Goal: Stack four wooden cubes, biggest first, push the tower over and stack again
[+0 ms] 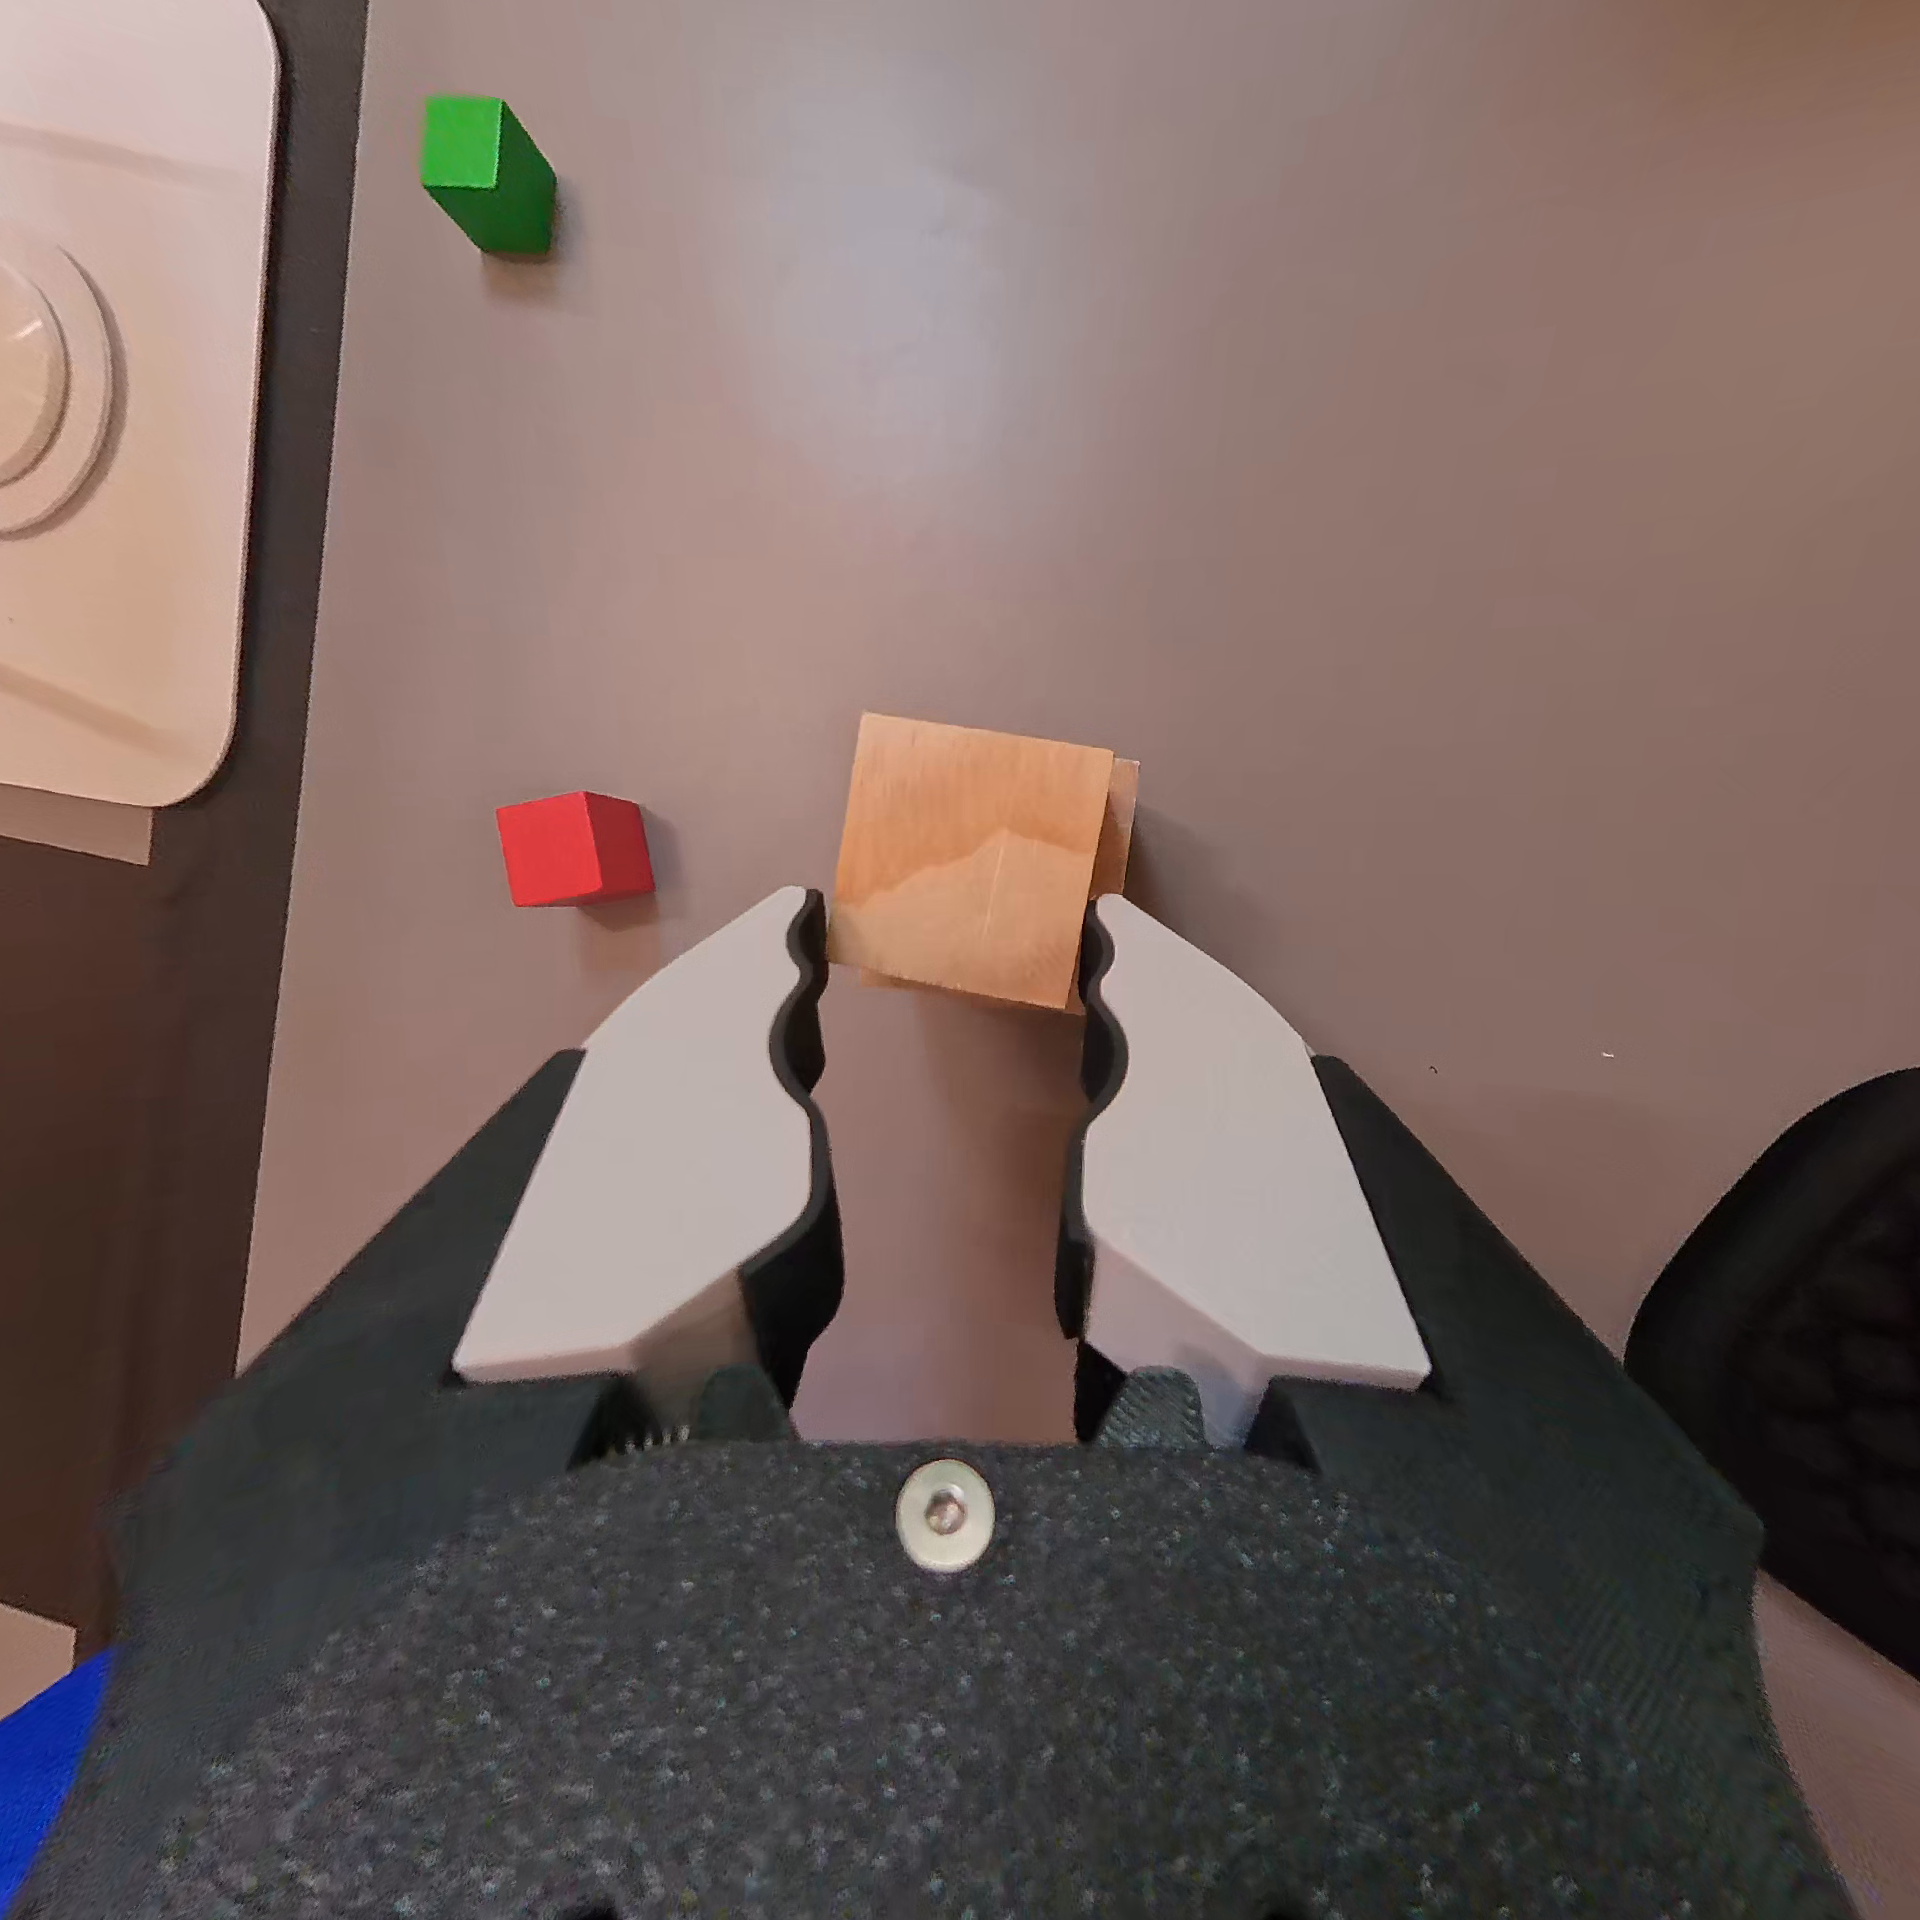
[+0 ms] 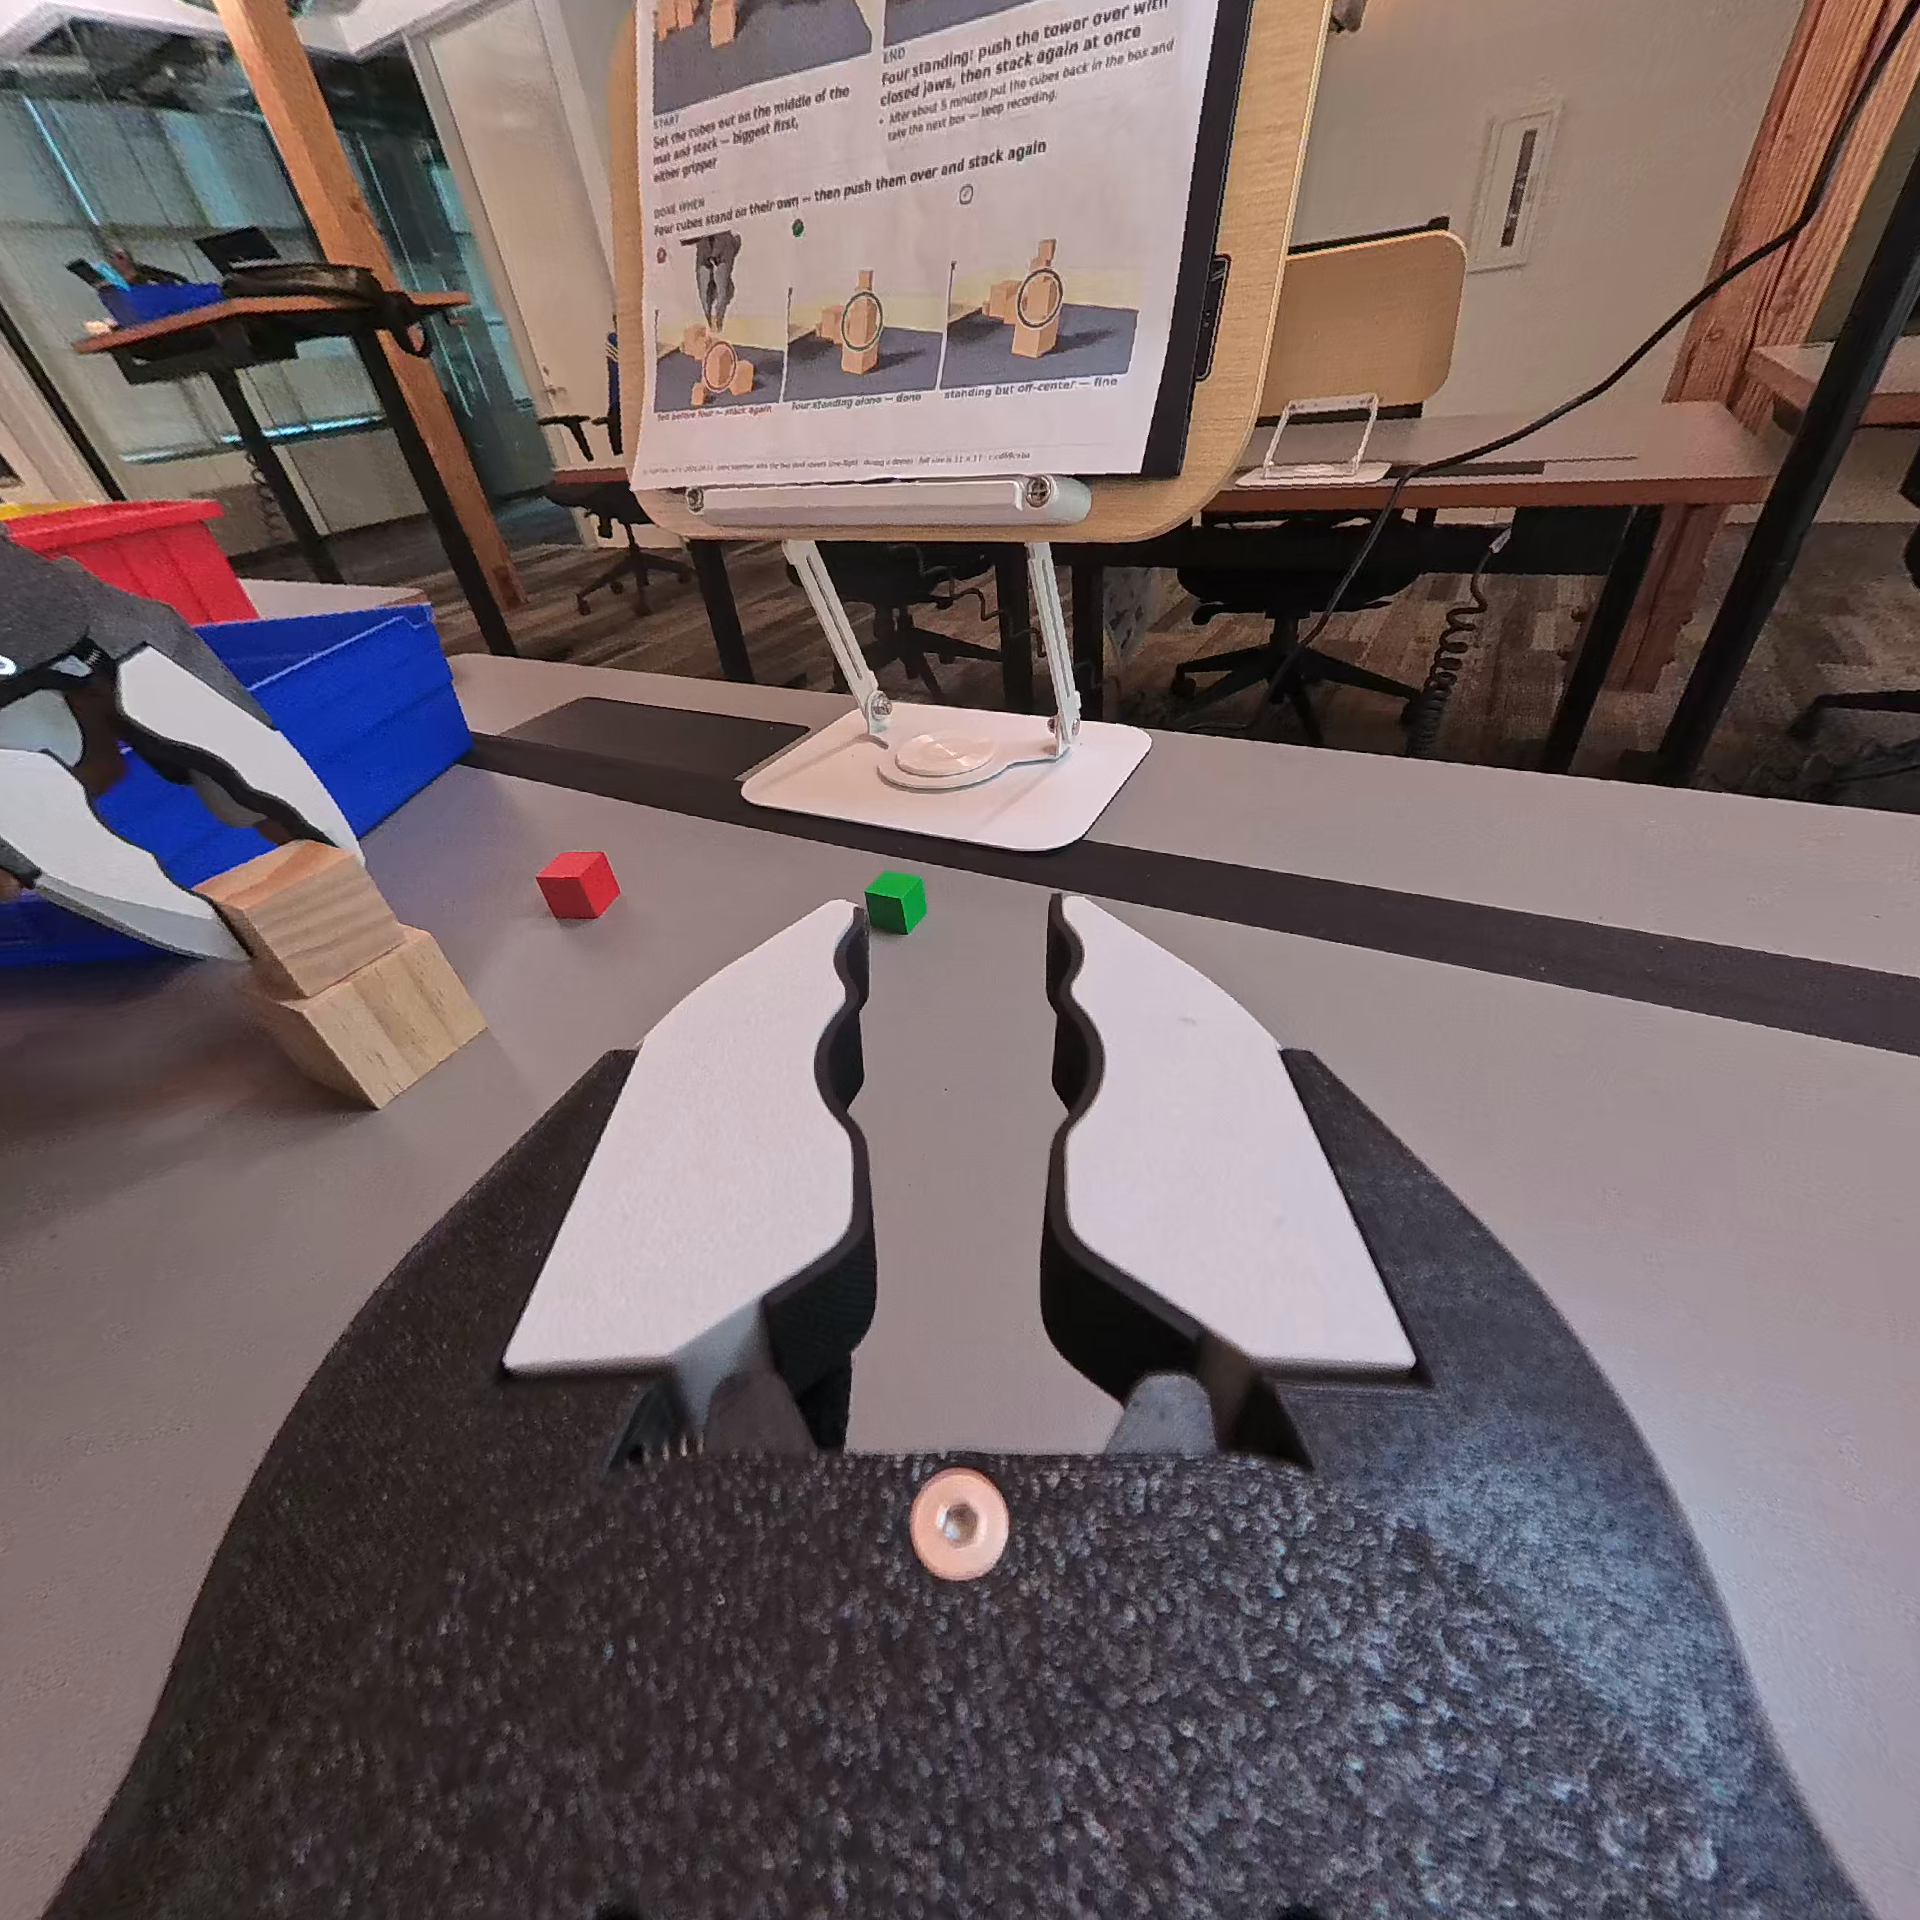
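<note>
In the left wrist view my left gripper point(image 1: 956, 925) points down at the grey table and is shut on a small wooden cube point(image 1: 966, 852), with both pads against its sides. This cube sits on top of a larger wooden cube point(image 1: 1120, 831), of which only an edge shows. The right wrist view shows the same grasp at the far left: the small cube point(image 2: 307, 914) on the larger one point(image 2: 374, 1023). My right gripper point(image 2: 956, 914) is open and empty, low over the table. A green cube point(image 2: 896, 902) lies just beyond its left fingertip. A red cube point(image 2: 579, 884) lies farther left, near the stack point(image 1: 571, 847).
A white stand base point(image 2: 945, 769) sits on a black strip at the back and carries a board with a printed sheet point(image 2: 914, 239). A blue bin point(image 2: 343, 696) and a red bin point(image 2: 135, 556) stand at the left. The green cube also shows in the left wrist view point(image 1: 488, 171). Across from one pair of fingers to the other is roughly 30 centimetres. Between my left fingertips and the stack point(image 1: 571, 847) there is roughly 9 centimetres. It is also in sight in the right wrist view point(image 2: 560, 871).
</note>
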